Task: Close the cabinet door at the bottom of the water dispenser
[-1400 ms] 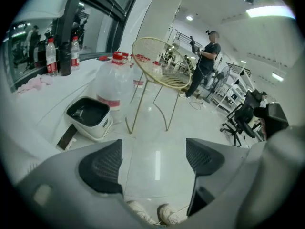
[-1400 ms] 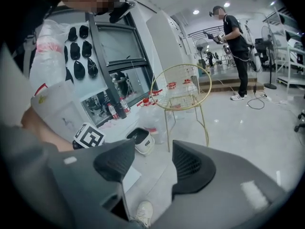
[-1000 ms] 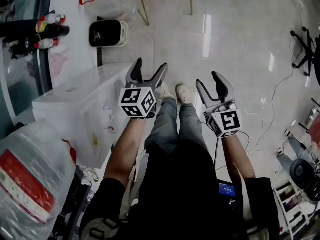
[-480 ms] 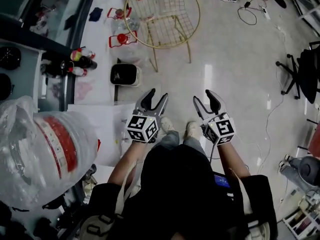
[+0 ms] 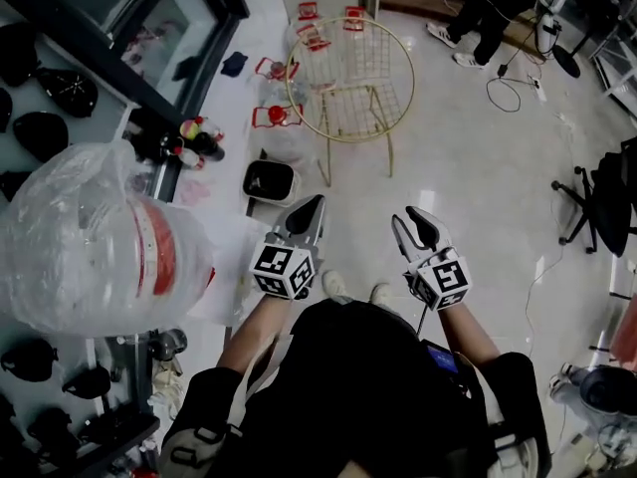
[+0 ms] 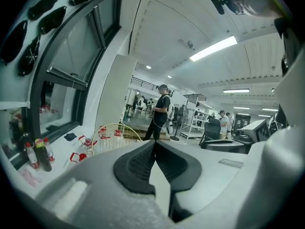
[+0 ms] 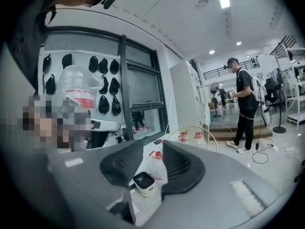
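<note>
The water dispenser's big bottle (image 5: 100, 237), wrapped in clear plastic with a red label, fills the left of the head view; it also shows in the right gripper view (image 7: 78, 87). A strip of the white body (image 5: 227, 292) shows beside it. The bottom cabinet door is hidden from every view. My left gripper (image 5: 311, 207) is held up in front of the person's chest, its jaws shut tip to tip on nothing (image 6: 154, 144). My right gripper (image 5: 416, 222) is level with it to the right; its jaws are closing, with a gap and nothing between them (image 7: 152, 149).
A gold wire chair (image 5: 348, 78) stands ahead on the pale floor, with red-capped jugs (image 5: 274, 118) and a small white-and-black box (image 5: 271, 180) nearby. Bottles (image 5: 194, 137) sit by the dark window frame. A person (image 5: 493, 8) stands far off; an office chair (image 5: 597, 197) is at right.
Both grippers have risen as the person straightened up, away from the dispenser's lower part. The left jaws went from wide open to shut. The right jaws have narrowed.
</note>
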`<state>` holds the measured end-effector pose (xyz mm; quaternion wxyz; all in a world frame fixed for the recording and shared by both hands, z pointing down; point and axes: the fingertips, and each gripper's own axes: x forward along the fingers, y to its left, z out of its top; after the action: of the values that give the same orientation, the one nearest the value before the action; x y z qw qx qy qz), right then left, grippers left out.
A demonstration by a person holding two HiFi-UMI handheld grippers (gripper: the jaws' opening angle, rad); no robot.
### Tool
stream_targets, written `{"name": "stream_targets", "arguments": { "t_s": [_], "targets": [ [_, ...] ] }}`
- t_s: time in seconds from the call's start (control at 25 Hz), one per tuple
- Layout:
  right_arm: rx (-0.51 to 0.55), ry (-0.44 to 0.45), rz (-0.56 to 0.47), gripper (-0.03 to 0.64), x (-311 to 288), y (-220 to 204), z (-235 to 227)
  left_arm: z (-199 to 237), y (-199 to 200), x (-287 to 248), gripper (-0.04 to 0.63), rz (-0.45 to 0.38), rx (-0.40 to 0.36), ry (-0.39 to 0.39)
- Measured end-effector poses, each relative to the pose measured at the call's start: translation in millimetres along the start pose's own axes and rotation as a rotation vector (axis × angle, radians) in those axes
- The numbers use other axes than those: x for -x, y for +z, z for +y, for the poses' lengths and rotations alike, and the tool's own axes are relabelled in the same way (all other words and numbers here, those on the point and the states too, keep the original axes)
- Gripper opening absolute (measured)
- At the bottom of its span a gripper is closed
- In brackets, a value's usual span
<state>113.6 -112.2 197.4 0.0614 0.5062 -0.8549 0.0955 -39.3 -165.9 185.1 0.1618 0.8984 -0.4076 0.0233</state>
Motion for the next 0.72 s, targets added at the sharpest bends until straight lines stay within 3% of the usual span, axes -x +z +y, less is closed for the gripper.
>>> {"name": "stream_targets", "arguments": {
  "t_s": [0.2, 0.4, 0.72],
  "targets": [
    [0.035, 0.032, -0.057, 0.1, 0.4, 28.4, 2.7, -7.4, 23.8, 17.8, 0.006, -0.046, -0.042, 0.027],
    [0.077, 0.033, -0.116, 0.01, -0.9, 51.6, 1.1, -9.0, 36.8, 24.7, 0.006, -0.074, -0.055, 0.043],
    [0.086, 0.109, -0.146, 0.005, -5.5, 72.4, 15.2, -14.6, 59.6, 35.9, 0.006, -0.122, -0.074, 0.069]
  ]
}}
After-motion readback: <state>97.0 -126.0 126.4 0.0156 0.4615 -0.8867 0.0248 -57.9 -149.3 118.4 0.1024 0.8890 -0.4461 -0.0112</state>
